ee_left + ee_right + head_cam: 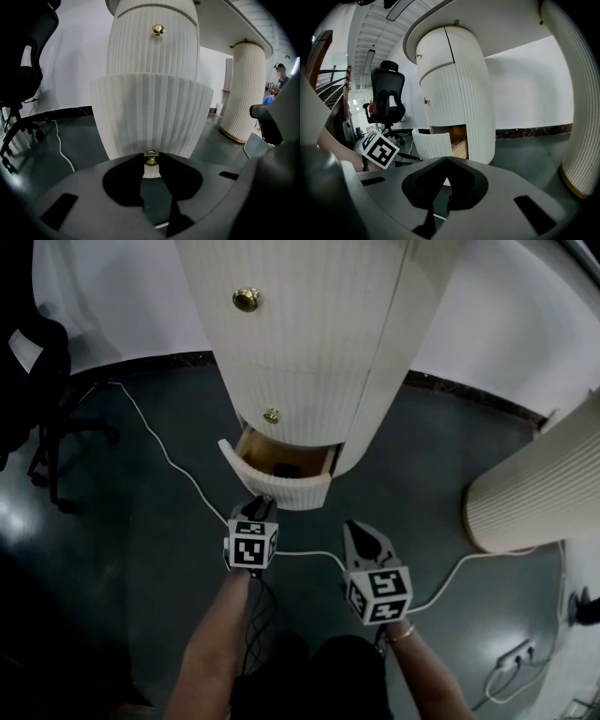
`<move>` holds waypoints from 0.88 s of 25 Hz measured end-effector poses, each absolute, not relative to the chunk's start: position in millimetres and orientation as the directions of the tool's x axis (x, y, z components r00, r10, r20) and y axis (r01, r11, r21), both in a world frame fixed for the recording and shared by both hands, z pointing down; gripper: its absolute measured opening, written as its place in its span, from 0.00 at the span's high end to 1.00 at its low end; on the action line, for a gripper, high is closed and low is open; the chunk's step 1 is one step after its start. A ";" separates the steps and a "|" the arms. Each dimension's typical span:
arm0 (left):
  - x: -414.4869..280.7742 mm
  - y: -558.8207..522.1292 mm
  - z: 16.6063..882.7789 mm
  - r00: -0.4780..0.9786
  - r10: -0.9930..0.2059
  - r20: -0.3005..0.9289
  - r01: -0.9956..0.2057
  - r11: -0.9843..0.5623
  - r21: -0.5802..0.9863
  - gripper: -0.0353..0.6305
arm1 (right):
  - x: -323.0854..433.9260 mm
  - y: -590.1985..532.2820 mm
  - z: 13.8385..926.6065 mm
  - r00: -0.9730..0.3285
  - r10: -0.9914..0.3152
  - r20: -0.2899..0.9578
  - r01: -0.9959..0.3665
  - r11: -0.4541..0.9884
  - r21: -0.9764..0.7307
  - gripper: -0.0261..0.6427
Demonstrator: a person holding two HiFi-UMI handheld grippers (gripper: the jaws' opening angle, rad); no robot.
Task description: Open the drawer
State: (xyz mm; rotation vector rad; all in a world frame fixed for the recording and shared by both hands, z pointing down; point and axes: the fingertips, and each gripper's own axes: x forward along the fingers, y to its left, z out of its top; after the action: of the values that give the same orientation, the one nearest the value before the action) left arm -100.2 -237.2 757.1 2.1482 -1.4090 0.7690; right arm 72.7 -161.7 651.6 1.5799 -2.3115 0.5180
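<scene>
Brass knob (151, 158) sat pinched in your left gripper (262, 508), the drawer (281, 487) lying straight ahead, its slide axis toward you.

No readable text, label or number anywhere.

Dim throughout, with dark vignetting in every corner. In the head view the floor (141, 549) shows pale glare at nine o'clock, and the drawer (286, 491) is shadowed inside. Fisheye distortion bows the column (576, 93) at three o'clock. Ceiling lights (370, 61) at ten o'clock probably supply the light.
</scene>
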 end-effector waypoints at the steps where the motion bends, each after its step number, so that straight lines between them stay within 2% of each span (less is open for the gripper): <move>1: -102.3 -231.9 757.0 0.317 -0.671 0.670 -0.928 -0.365 0.074 0.80 | 72.0 -160.4 651.6 -0.357 -0.827 0.435 -0.933 0.334 -0.131 0.96; 22: -132.6 -156.2 767.3 0.254 -0.657 0.709 -0.947 -0.318 0.045 0.80 | 63.9 -142.8 645.1 -0.385 -0.812 0.438 -0.922 0.357 -0.149 0.96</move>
State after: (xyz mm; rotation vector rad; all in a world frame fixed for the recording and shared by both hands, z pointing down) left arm -132.6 -156.2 767.3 2.0628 -1.4544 0.8207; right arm 63.9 -142.8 645.1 1.5405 -2.3340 0.5415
